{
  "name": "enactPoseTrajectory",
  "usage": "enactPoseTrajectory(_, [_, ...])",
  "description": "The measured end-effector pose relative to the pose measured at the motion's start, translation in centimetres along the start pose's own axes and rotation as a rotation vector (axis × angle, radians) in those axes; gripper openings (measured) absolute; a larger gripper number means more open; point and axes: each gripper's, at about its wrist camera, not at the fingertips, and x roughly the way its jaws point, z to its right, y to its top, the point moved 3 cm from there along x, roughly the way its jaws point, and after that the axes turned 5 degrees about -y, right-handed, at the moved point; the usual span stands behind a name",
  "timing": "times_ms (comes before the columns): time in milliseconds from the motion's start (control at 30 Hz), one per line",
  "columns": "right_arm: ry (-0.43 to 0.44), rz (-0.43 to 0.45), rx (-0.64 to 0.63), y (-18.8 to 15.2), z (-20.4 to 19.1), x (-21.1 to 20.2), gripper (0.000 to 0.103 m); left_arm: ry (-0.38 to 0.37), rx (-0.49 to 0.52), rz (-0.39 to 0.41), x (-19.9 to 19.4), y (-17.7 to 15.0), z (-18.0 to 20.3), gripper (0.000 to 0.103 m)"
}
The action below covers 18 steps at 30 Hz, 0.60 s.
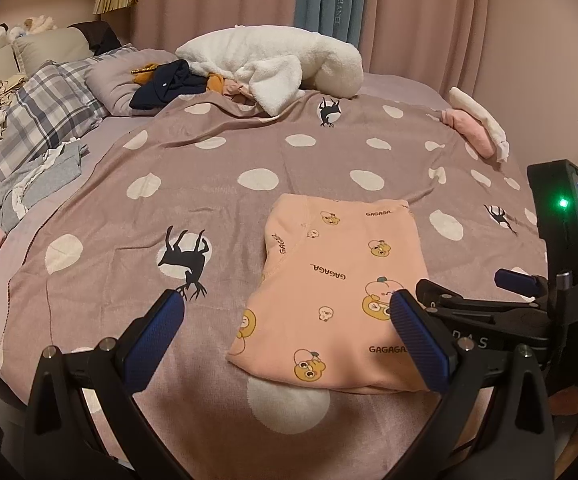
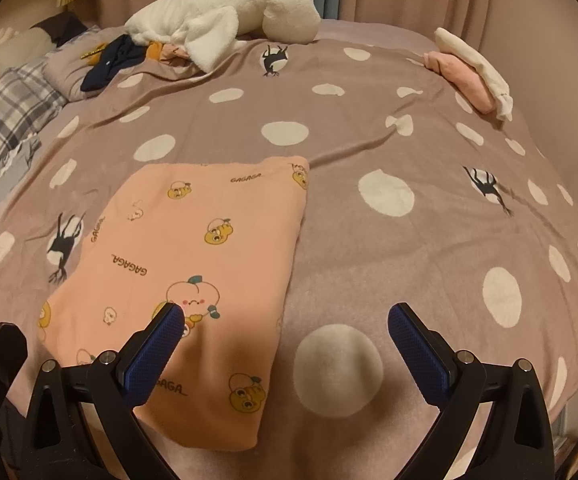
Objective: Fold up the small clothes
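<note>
Hovering, both empty and spread wide: left claw [image 1: 285, 316] and right claw [image 2: 285, 318] flank the folded pink garment [image 1: 341, 280] on bed [image 2: 409, 260]; long axis runs away, right nearer.

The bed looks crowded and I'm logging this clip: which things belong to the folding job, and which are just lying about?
Job: peach top, folded flat; left tool and right tool, both open.

Lying about: white fleece, navy garment, pink and white pile, plaid pillow.
</note>
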Motion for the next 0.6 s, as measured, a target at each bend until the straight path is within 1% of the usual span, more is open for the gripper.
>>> enactPoseTrajectory(600, [-0.01,-0.003,-0.013,0.15,-0.19,0.3,0.101,0.007,0.009,-0.019,0.6,-0.22,-0.25,0.103])
